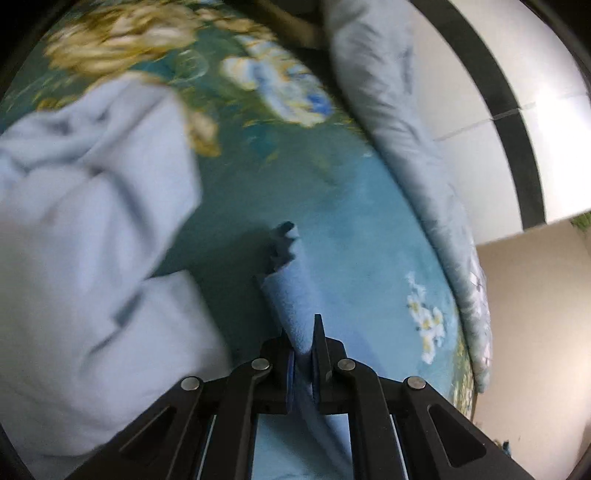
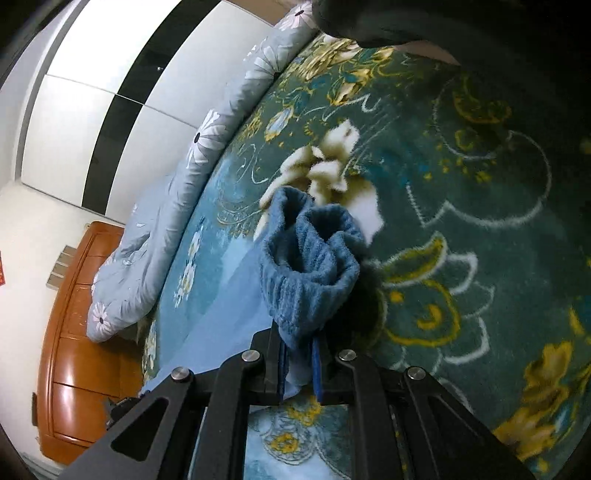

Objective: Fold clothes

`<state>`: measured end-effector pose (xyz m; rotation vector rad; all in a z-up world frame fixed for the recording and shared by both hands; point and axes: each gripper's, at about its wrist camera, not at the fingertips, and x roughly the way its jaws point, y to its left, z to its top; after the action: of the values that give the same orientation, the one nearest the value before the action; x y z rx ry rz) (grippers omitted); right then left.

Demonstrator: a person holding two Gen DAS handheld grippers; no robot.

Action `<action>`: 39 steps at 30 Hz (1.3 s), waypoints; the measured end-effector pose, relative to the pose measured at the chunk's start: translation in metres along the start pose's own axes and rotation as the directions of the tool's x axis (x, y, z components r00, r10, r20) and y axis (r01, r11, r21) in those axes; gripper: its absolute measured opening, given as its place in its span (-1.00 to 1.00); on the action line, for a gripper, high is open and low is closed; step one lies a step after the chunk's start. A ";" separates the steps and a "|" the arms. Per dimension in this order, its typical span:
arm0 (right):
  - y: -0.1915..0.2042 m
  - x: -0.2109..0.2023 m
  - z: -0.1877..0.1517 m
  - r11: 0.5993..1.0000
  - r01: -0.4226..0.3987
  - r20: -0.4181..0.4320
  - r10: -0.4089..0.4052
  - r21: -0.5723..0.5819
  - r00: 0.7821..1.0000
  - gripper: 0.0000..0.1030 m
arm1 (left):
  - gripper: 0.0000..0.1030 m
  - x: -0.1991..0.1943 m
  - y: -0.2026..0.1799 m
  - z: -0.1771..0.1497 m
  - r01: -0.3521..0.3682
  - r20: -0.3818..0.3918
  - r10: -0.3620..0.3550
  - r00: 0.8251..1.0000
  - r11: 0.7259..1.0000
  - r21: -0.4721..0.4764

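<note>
A light blue fleece garment lies bunched on the teal floral blanket, filling the left of the left wrist view. My left gripper is shut on a fold of its edge, which has a dark zipper at the tip. My right gripper is shut on the garment's darker blue ribbed cuff, which stands open like a tube above the blanket. A smooth stretch of the garment runs down to the left of that gripper.
A rolled pale blue floral quilt lies along the blanket's edge; it also shows in the right wrist view. A white wardrobe with dark strips and an orange wooden cabinet stand beyond. A dark sleeve is at the top.
</note>
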<state>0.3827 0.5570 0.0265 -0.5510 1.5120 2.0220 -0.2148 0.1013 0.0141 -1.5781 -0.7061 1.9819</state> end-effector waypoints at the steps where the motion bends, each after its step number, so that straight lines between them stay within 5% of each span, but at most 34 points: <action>1: 0.000 -0.003 -0.001 1.000 -0.006 0.001 0.006 0.004 1.000 -0.73 | -0.86 -0.001 0.000 0.000 -0.003 0.003 0.003 1.000 1.000 -0.004; 5: 0.006 -0.011 -0.007 1.000 0.020 0.007 -0.020 -0.024 1.000 -0.62 | -0.86 -0.019 -0.034 -0.007 -0.042 0.066 0.036 0.997 0.995 0.088; 8: 0.005 -0.024 -0.017 1.000 0.028 0.065 -0.027 -0.009 0.997 -0.26 | -0.86 -0.044 -0.084 -0.027 -0.084 0.158 0.045 0.986 0.963 0.255; 11: 0.000 -0.038 -0.027 1.000 0.016 0.106 -0.017 0.012 0.994 -0.20 | -0.86 -0.070 -0.136 -0.056 -0.112 0.239 0.011 0.971 0.902 0.417; 14: -0.005 -0.051 -0.035 1.000 0.004 0.128 -0.007 0.019 0.992 -0.19 | -0.86 -0.090 -0.193 -0.102 -0.093 0.270 -0.084 0.959 0.809 0.581; 21: -0.012 -0.064 -0.050 0.998 -0.049 0.135 0.045 0.027 0.990 -0.19 | -0.86 -0.028 -0.274 -0.204 0.010 0.069 -0.095 0.993 0.655 0.755; 28: -0.023 -0.069 -0.064 0.998 -0.049 0.121 0.045 0.030 0.992 -0.19 | -0.86 0.049 -0.282 -0.305 0.021 -0.057 0.047 0.997 0.563 0.826; 31: -0.029 -0.071 -0.067 0.998 -0.045 0.120 0.040 0.039 0.992 -0.19 | -0.85 0.068 -0.272 -0.332 0.006 -0.084 0.120 0.989 0.538 0.843; 36: -0.037 -0.068 -0.069 0.997 -0.034 0.114 0.026 0.066 0.993 -0.19 | -0.77 0.084 -0.251 -0.349 -0.002 -0.119 0.185 0.975 0.548 0.837; 38: -0.037 -0.066 -0.070 0.997 -0.031 0.110 0.023 0.071 0.994 -0.19 | -0.55 0.080 -0.251 -0.353 0.025 -0.140 0.170 0.975 0.546 0.838; 39: -0.037 -0.065 -0.070 0.997 -0.032 0.107 0.024 0.070 0.994 -0.19 | -0.27 0.077 -0.252 -0.356 0.048 -0.159 0.158 0.975 0.544 0.838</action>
<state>0.4557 0.4859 0.0198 -0.3896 1.5295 1.9766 0.1351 0.3689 0.0601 -1.1420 0.4020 1.7022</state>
